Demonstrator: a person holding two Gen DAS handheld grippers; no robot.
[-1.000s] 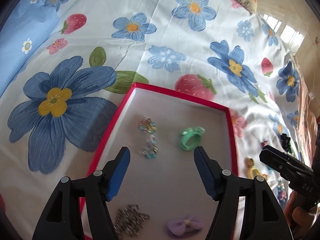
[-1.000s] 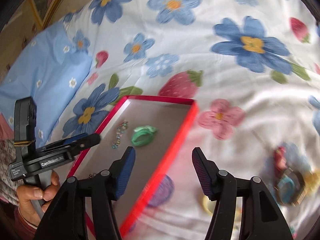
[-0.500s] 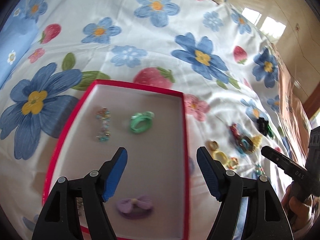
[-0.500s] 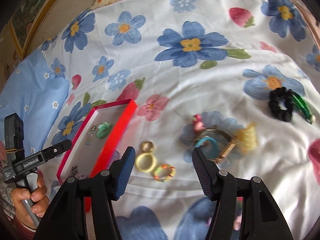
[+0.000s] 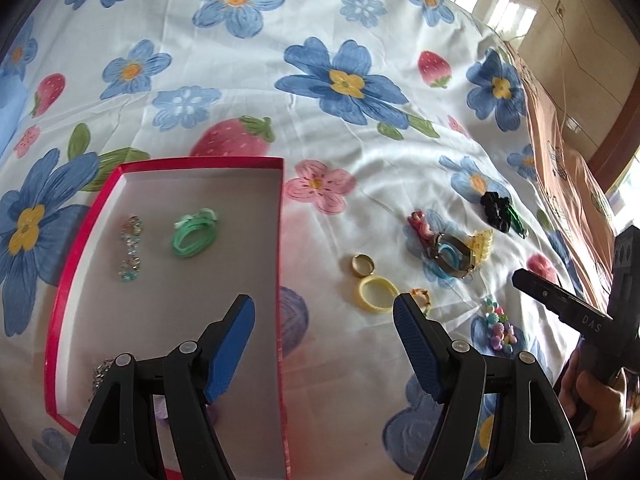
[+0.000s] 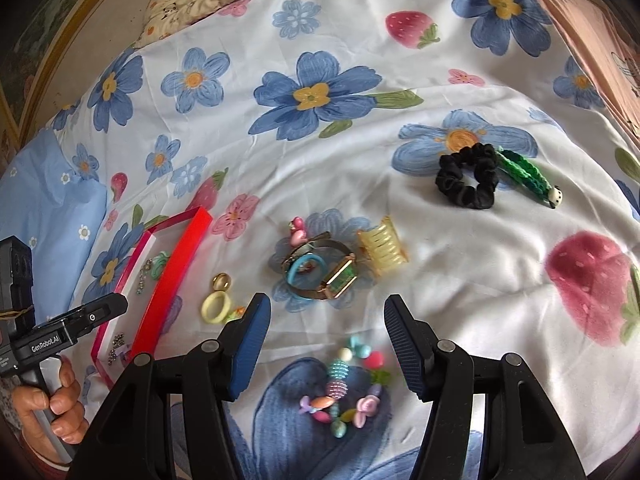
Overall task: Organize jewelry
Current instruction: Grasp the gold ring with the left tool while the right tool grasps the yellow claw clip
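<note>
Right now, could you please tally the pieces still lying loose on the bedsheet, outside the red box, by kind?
Rings: 3 (gold ring, yellow ring, blue ring)
Bracelets: 2 (beaded bracelet, green braided bracelet)
Wristwatch: 1
Hair claw clip: 1
Black scrunchie: 1
Total: 8; two small pieces unidentifiable.

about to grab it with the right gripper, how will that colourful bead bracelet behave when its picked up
The bead bracelet lies as a loose, uneven loop, so it will probably sag and dangle rather than hold shape. Its rounded, glossy beads may slip between the pads. It sits below the open right gripper.
</note>
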